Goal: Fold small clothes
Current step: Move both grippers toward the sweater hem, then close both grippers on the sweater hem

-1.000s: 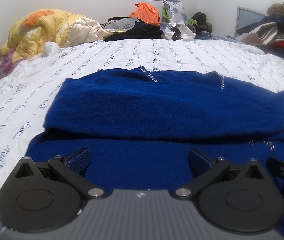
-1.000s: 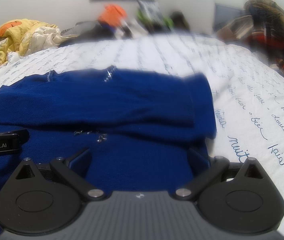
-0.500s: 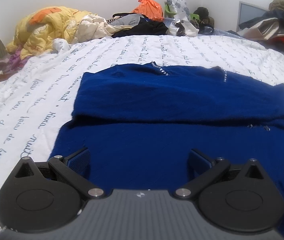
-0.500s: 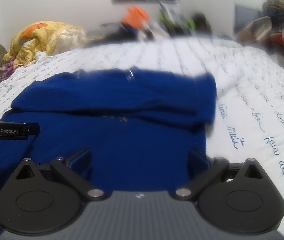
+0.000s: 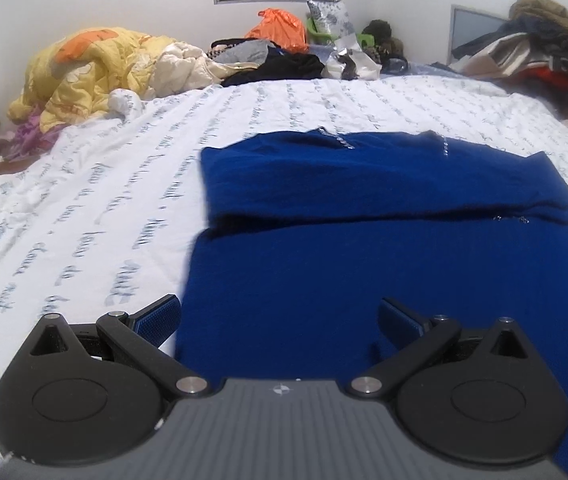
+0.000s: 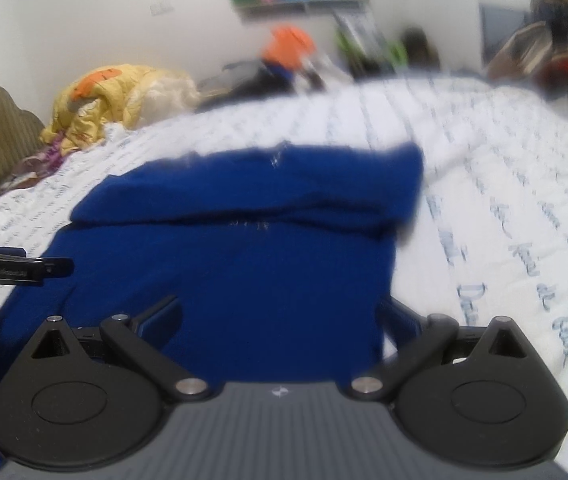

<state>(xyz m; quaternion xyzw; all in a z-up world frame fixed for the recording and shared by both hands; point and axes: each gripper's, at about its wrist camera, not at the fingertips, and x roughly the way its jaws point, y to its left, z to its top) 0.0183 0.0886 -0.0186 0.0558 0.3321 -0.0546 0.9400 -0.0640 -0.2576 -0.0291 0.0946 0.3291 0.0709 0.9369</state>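
Bed sheet [image 5: 96,216]: white with grey-blue script lines, covering the whole bed; everything below is placed against the blue sweater lying on it.
Blue sweater [image 5: 363,248]: spread flat on the sheet, its far part folded back over itself into a thick band with a clear fold edge across the middle; small sparkly trim shows at the neckline on the far edge. In the right wrist view it is blurred [image 6: 244,248] but keeps the same shape.
Yellow quilt [image 5: 84,68]: bundled well beyond the sweater's far left corner, by the wall.
Clothes heap [image 5: 539,52]: piled well beyond the sweater's far right corner.
Orange bag [image 5: 280,28]: far behind the sweater, among dark clutter under the flower picture.
Left gripper [image 5: 280,320]: jaws spread wide and holding nothing, low over the sweater's near left edge; the left finger sits over bare sheet, the right finger over blue knit.
Right gripper [image 6: 280,320]: jaws equally wide and empty, over the sweater's near right edge, its right finger beside the sheet.
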